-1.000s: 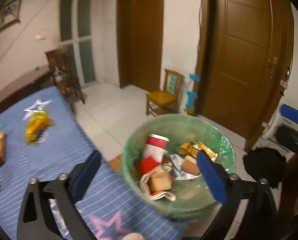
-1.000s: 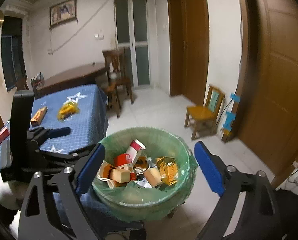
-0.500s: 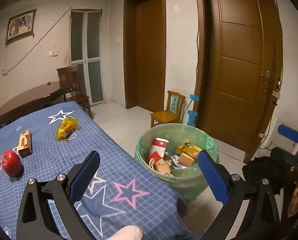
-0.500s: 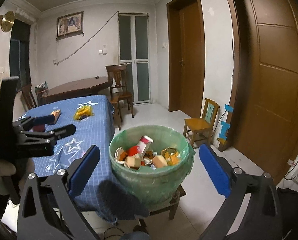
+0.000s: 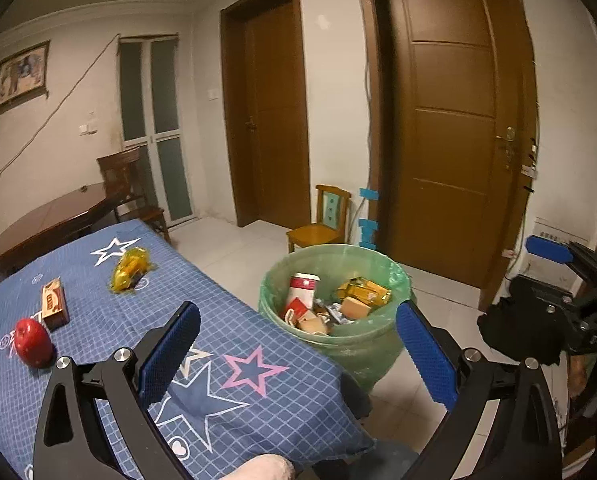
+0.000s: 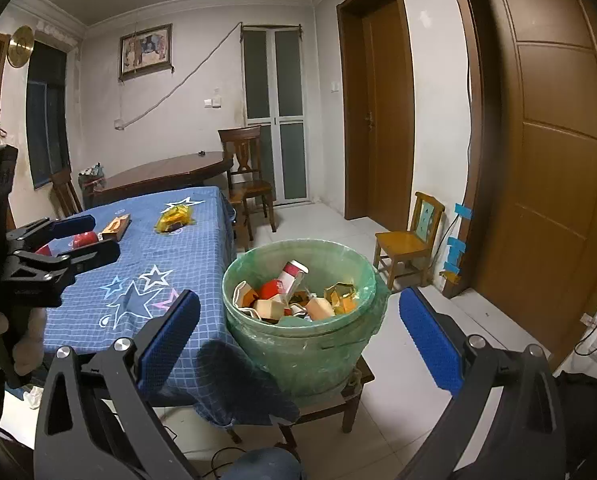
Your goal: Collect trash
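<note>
- While both grippers hang back with nothing in them, the trash bin sits on a low wooden stool just off the right edge of the tabletop. It's lined with a green bag and already packed: a red-and-white cup, a gold wrapper, some tan boxes and other scraps.
- Stuff on the blue starred cloth: a yellow wrapper toward the far end, a small brown box to its left and nearer, and a red apple just in front of that box. Something red peeks in at the left edge, can't tell what it is.
- Left gripper is spread wide, nothing between the blue pads, hovering over the near right corner of the tabletop and looking out past the bin. From the right wrist view you can see it off to the left with a hand wrapped round its handle.
- Right gripper has just been opening and is now fully released, nothing between the pads, with the bin framed in the gap but well beyond the fingertips.
- Further out: a small yellow chair by the brown doors, plus a dark wooden table with a tall chair at the far wall.
</note>
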